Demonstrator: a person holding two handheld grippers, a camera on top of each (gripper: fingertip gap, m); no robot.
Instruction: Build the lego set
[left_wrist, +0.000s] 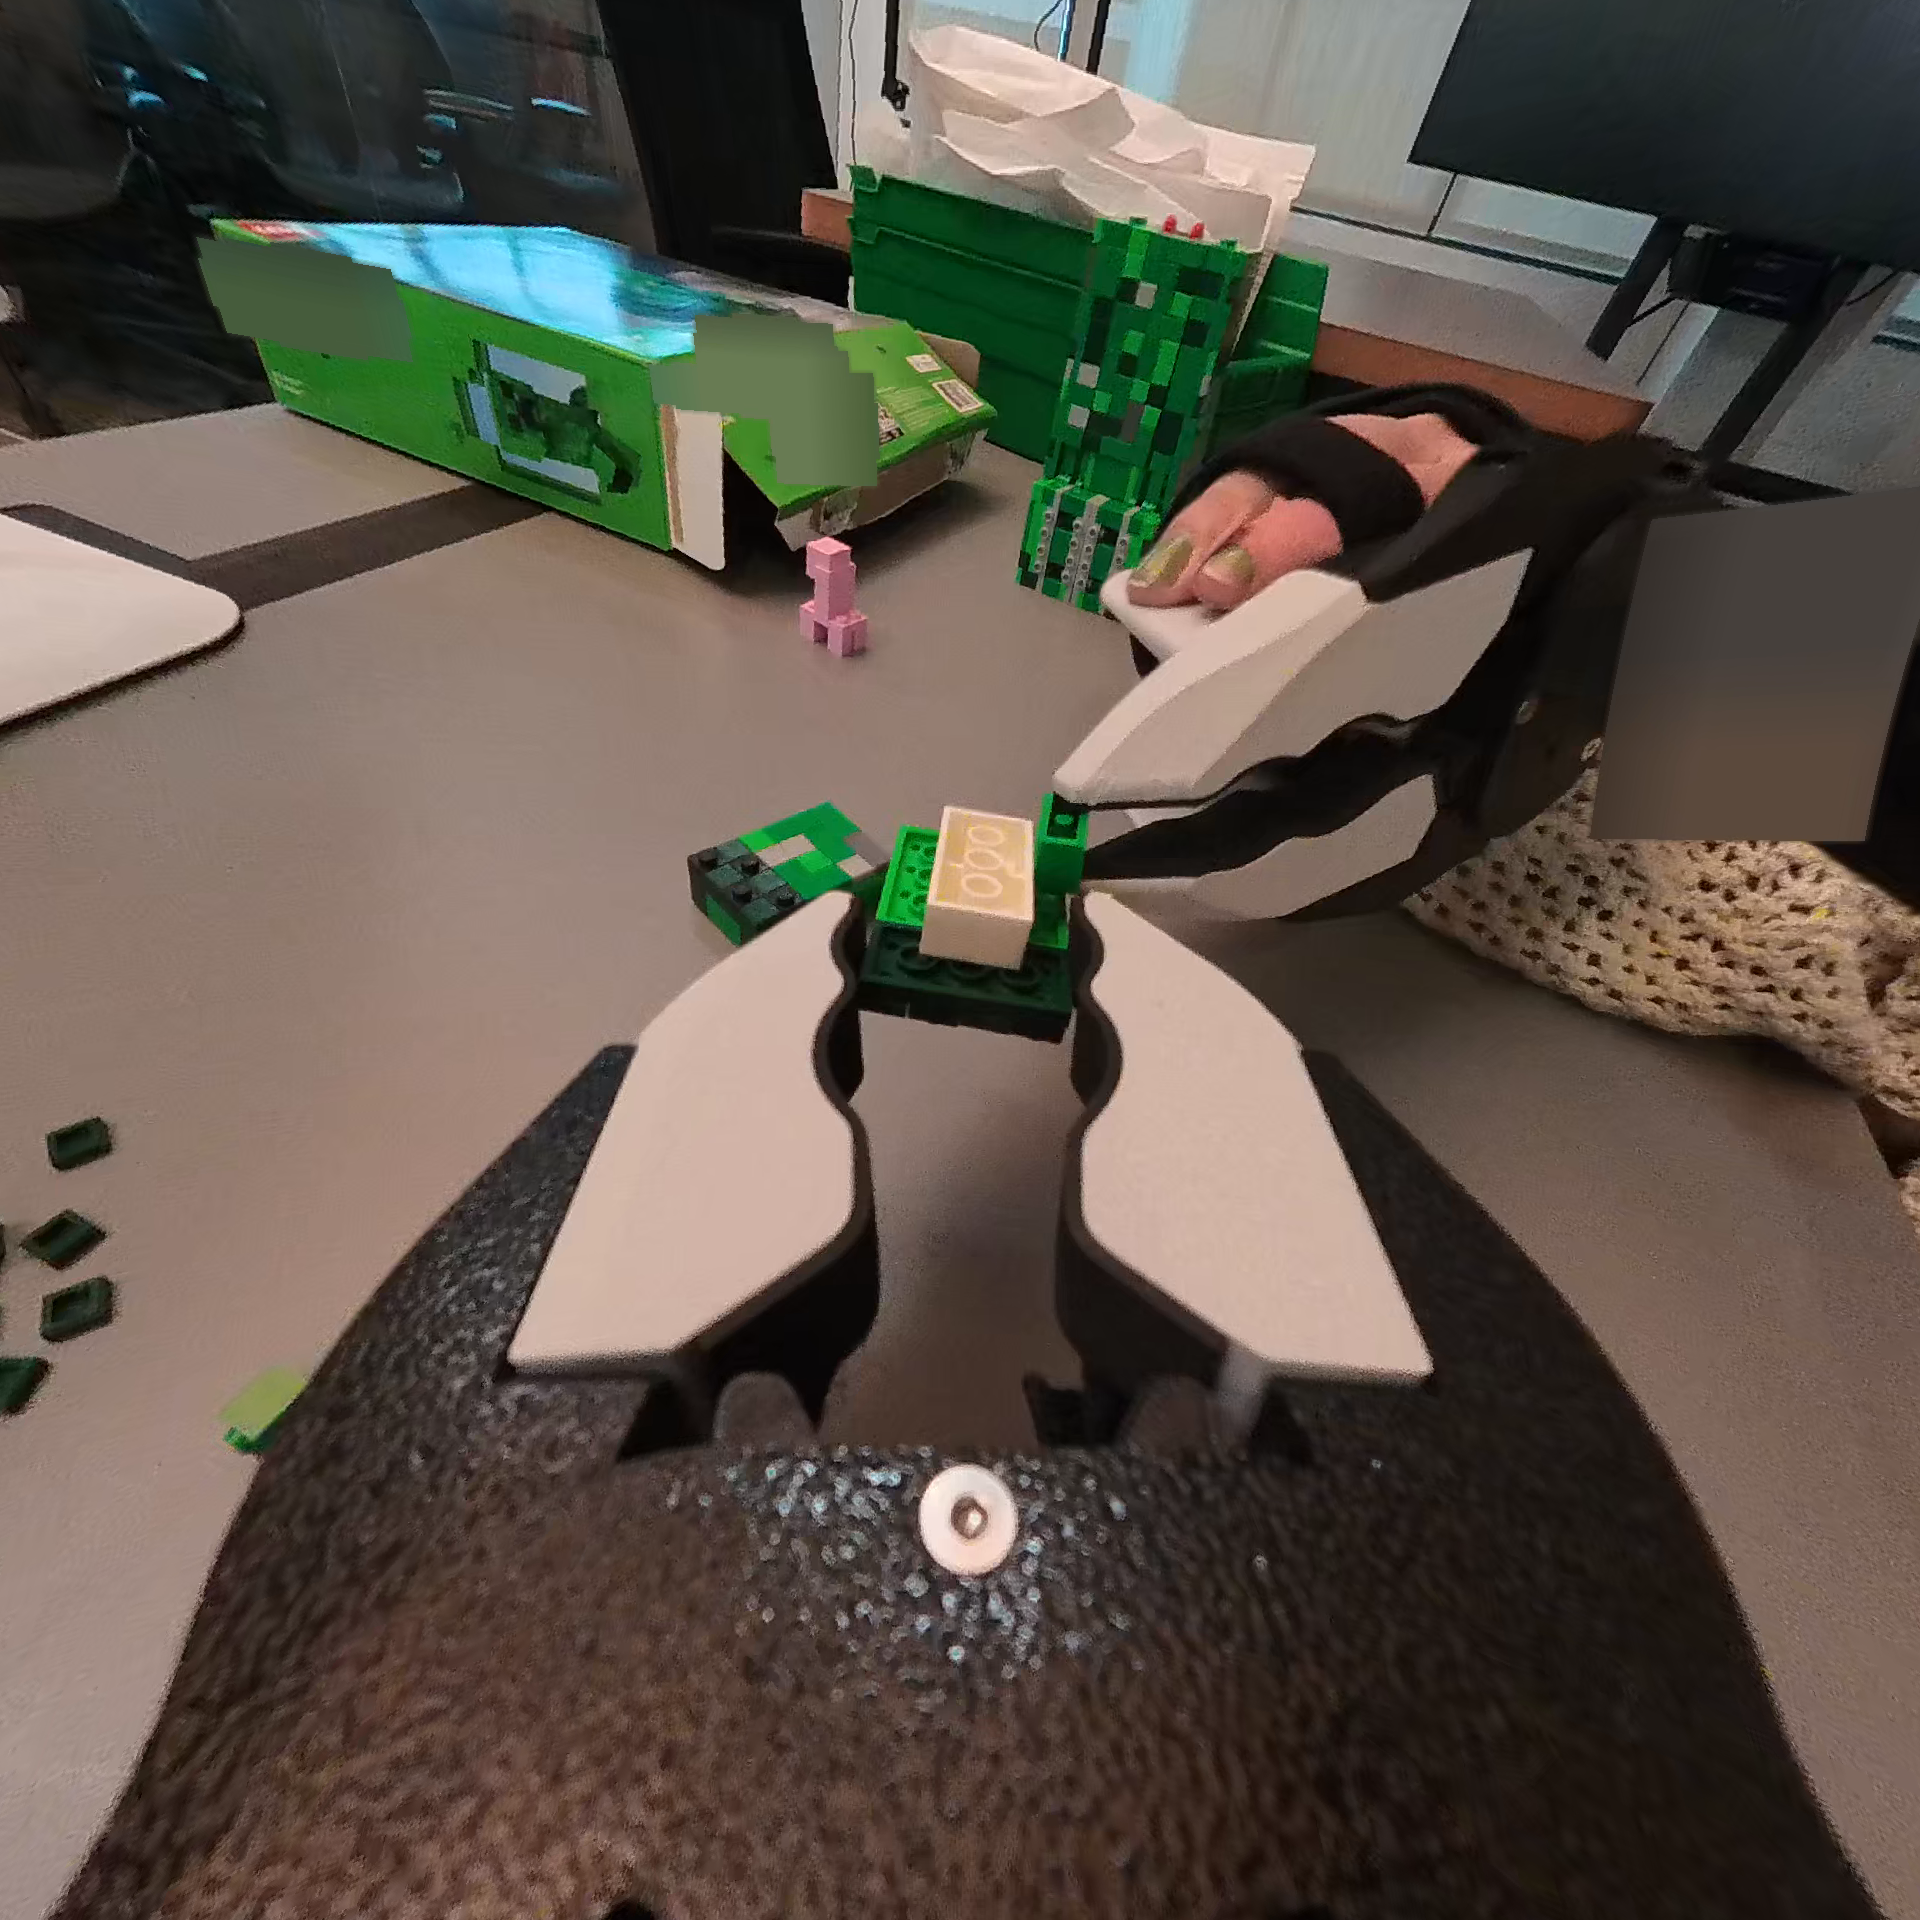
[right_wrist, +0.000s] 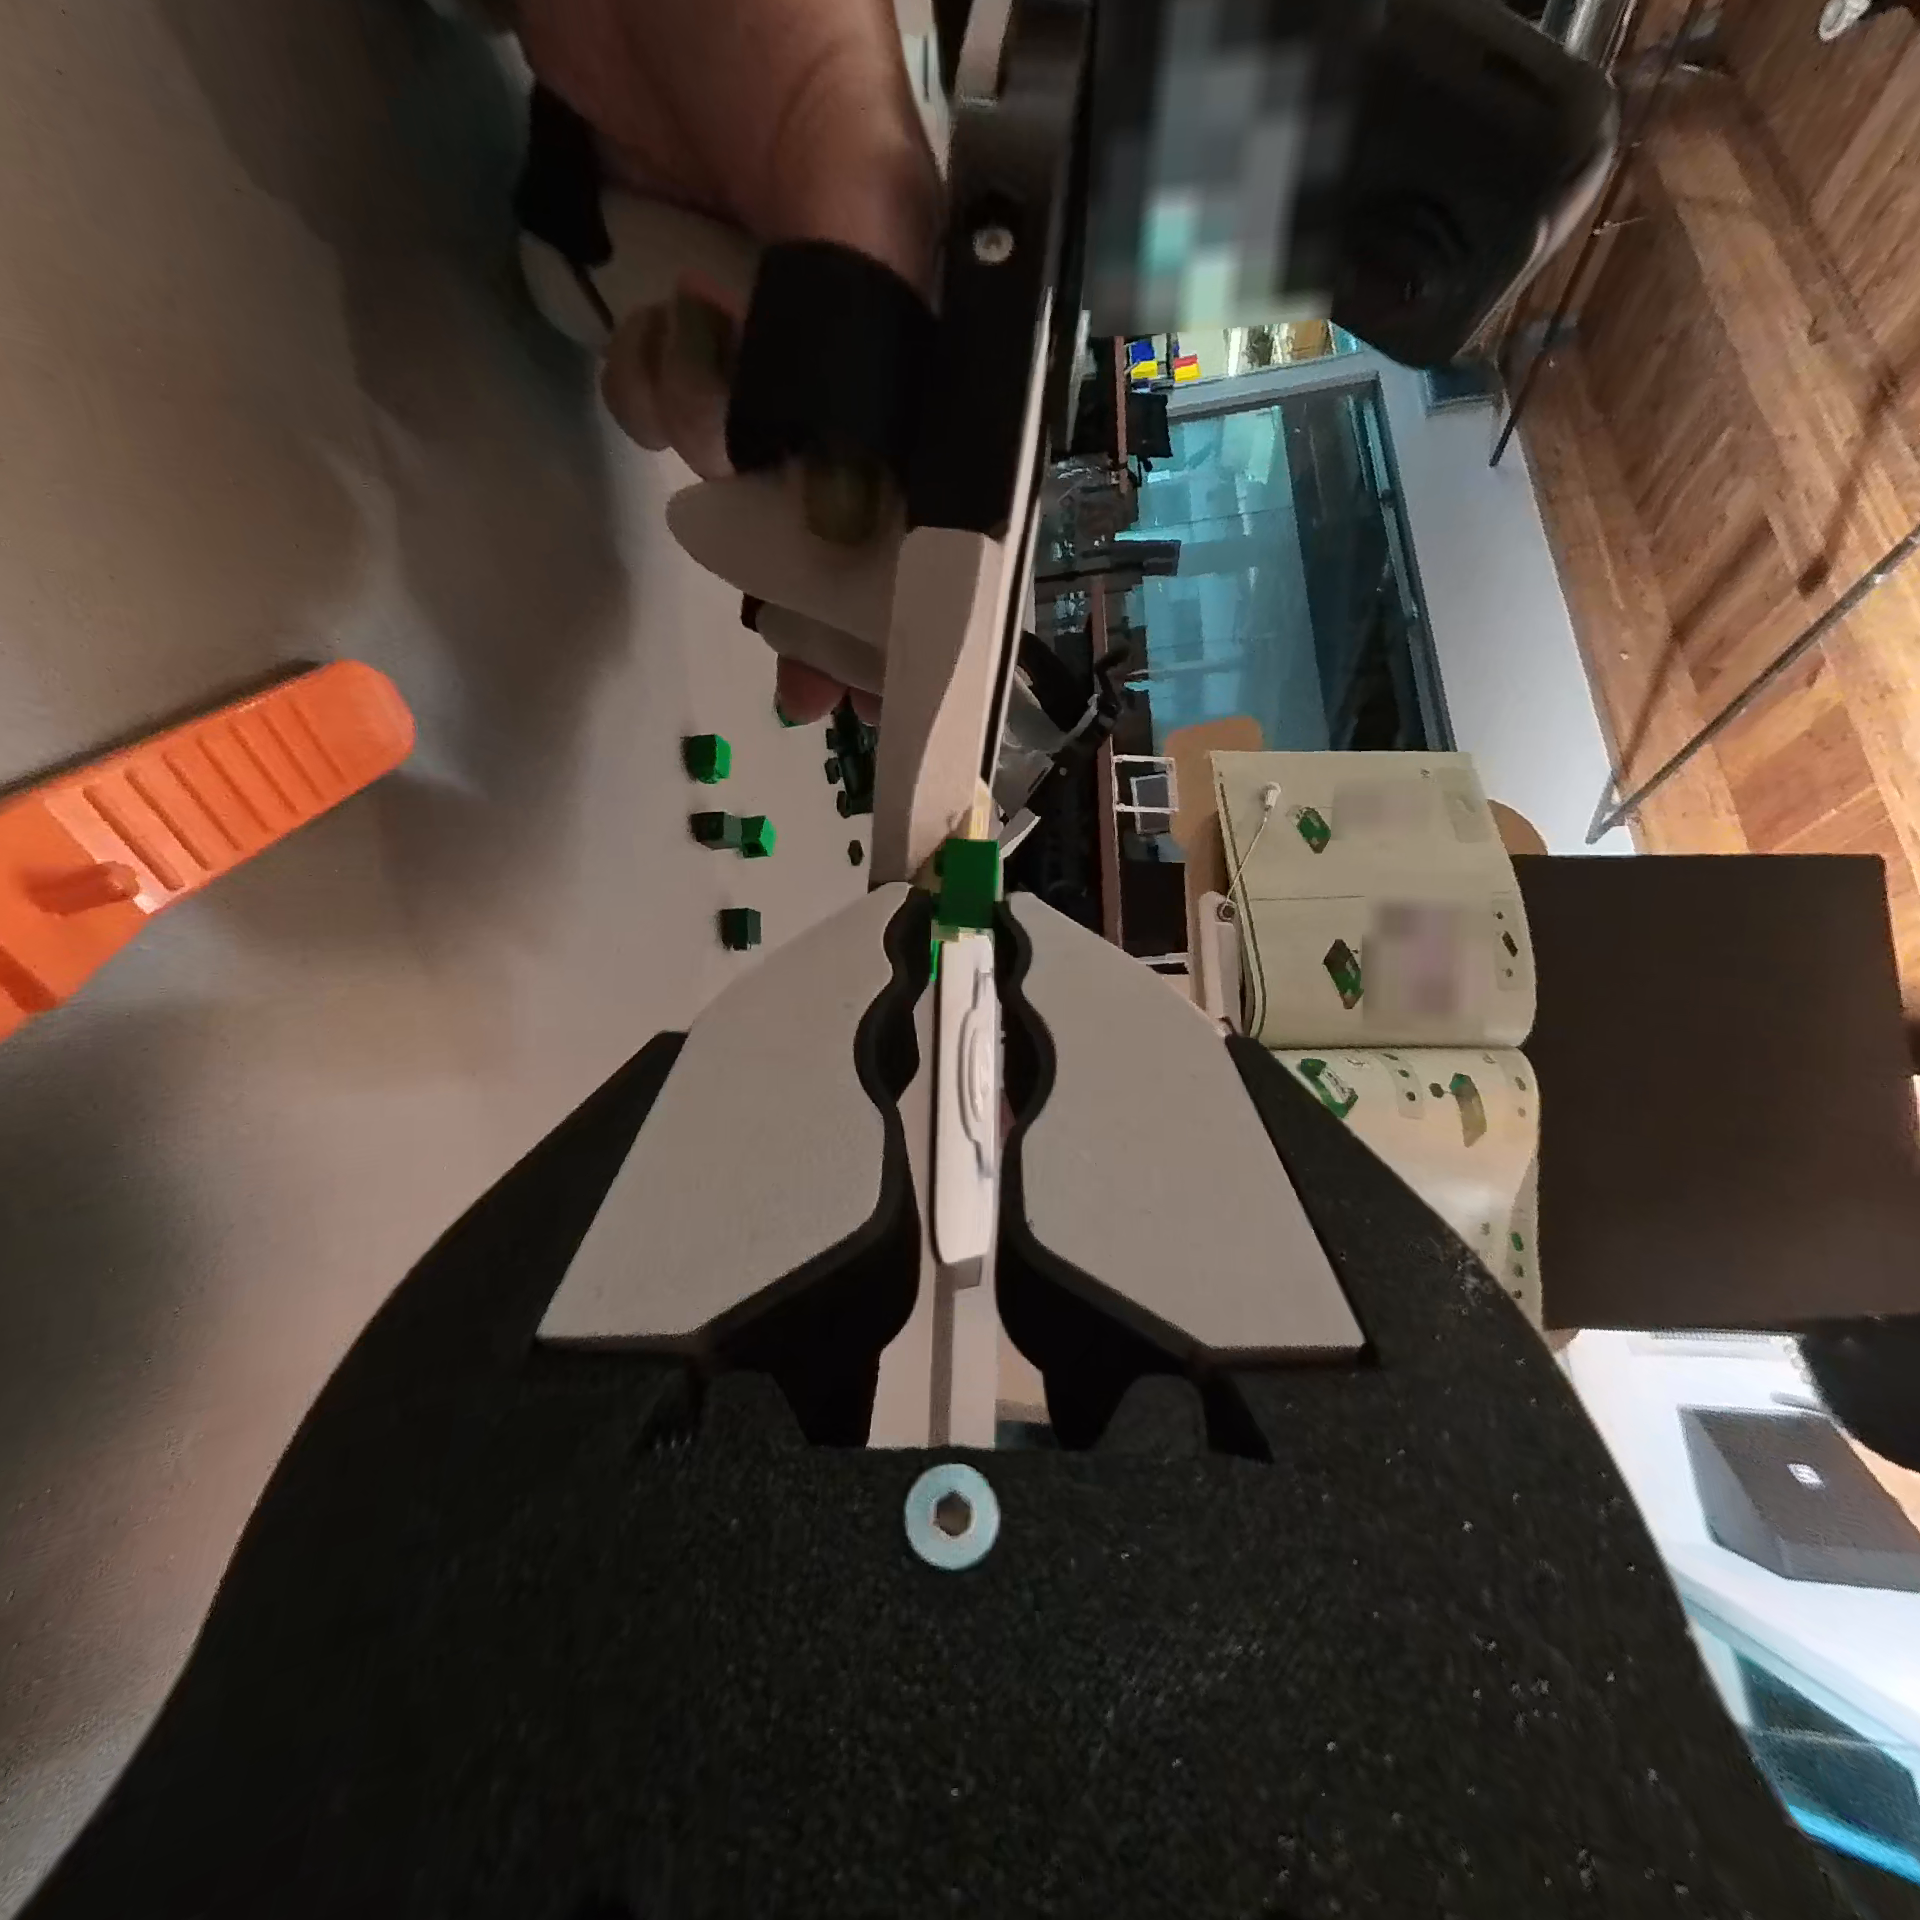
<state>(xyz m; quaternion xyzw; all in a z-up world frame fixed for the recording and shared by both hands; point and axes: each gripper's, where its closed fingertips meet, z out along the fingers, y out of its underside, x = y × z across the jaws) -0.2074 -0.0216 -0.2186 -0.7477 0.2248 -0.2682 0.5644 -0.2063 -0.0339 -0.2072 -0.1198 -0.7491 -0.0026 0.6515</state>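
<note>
Left gripper (left_wrist: 966, 966) clamps the stack (left_wrist: 966, 935); right gripper (left_wrist: 1070, 831), pinching a green brick (left_wrist: 1062, 847), sits just right of it.

Print on green box (left_wrist: 540, 416) and booklet (right_wrist: 1371, 894) — blurred, none legible.

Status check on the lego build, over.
Left gripper shut on small assembly. Right gripper shut on green brick, pressing it onto assembly. Nothing in the way.
</note>
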